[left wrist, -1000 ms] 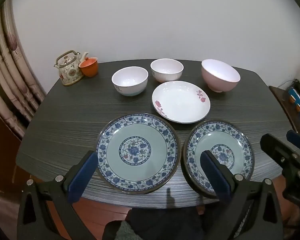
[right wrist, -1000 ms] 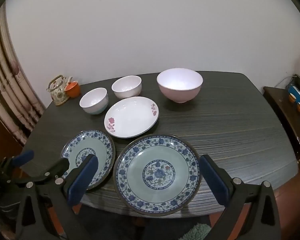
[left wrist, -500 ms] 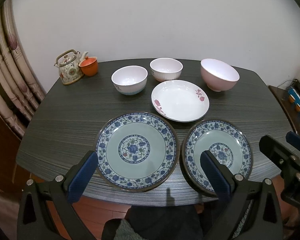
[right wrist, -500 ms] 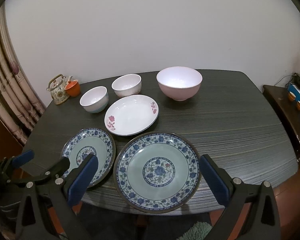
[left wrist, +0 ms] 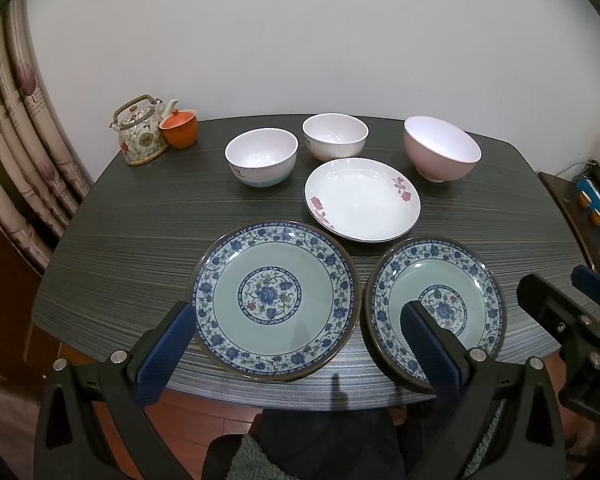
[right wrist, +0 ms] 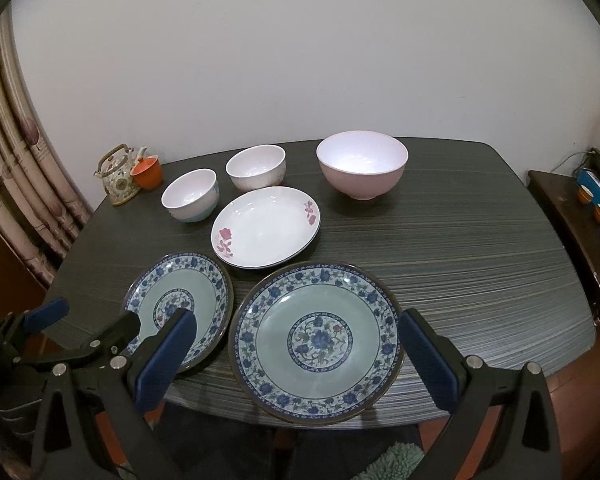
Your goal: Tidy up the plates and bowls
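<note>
Two matching blue-floral plates lie side by side at the table's near edge: the left plate [left wrist: 276,300] [right wrist: 180,300] and the right plate [left wrist: 436,300] [right wrist: 316,340]. Behind them sits a white plate with pink flowers [left wrist: 362,204] [right wrist: 266,226]. Further back stand a white bowl with a blue base [left wrist: 262,158] [right wrist: 190,196], a ribbed white bowl [left wrist: 335,136] [right wrist: 256,168] and a larger pink bowl [left wrist: 442,148] [right wrist: 362,164]. My left gripper [left wrist: 298,350] hangs open over the left plate's near rim. My right gripper [right wrist: 298,358] is open before the right plate. Both hold nothing.
A floral teapot [left wrist: 140,132] and an orange cup [left wrist: 179,132] stand at the dark table's [right wrist: 460,260] far left corner. Curtains [left wrist: 16,152] hang on the left and a low side shelf [right wrist: 572,216] stands on the right. A person's dark clothing shows below the table edge.
Both grippers have barely drifted and stay open. Nothing on the table has moved.
</note>
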{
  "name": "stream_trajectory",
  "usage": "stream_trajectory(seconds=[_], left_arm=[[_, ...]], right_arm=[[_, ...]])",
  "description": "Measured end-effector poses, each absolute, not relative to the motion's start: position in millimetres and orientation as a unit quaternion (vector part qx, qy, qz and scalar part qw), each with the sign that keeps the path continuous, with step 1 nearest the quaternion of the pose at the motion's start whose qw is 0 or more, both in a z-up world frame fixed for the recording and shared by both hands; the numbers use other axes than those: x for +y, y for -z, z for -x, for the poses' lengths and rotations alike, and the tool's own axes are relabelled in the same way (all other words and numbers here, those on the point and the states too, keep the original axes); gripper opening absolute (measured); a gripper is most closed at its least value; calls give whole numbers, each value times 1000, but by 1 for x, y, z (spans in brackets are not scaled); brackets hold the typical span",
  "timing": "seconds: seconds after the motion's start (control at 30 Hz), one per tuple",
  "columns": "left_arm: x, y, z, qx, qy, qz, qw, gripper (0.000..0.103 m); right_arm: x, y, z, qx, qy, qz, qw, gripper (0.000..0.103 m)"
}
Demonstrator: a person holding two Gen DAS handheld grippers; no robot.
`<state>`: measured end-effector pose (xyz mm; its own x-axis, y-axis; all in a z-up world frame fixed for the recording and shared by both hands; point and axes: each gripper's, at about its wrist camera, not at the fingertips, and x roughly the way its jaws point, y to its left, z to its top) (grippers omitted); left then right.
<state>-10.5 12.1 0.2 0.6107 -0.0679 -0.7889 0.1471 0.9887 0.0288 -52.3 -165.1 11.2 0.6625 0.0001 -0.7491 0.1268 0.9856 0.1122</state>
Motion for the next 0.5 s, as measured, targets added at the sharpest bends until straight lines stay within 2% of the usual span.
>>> stream_trajectory(seconds=[0.5], left_arm=[[14,0,10,440,59,-43,895,101]], right_arm=[[-164,-12,51,413,34,-76,907,103]])
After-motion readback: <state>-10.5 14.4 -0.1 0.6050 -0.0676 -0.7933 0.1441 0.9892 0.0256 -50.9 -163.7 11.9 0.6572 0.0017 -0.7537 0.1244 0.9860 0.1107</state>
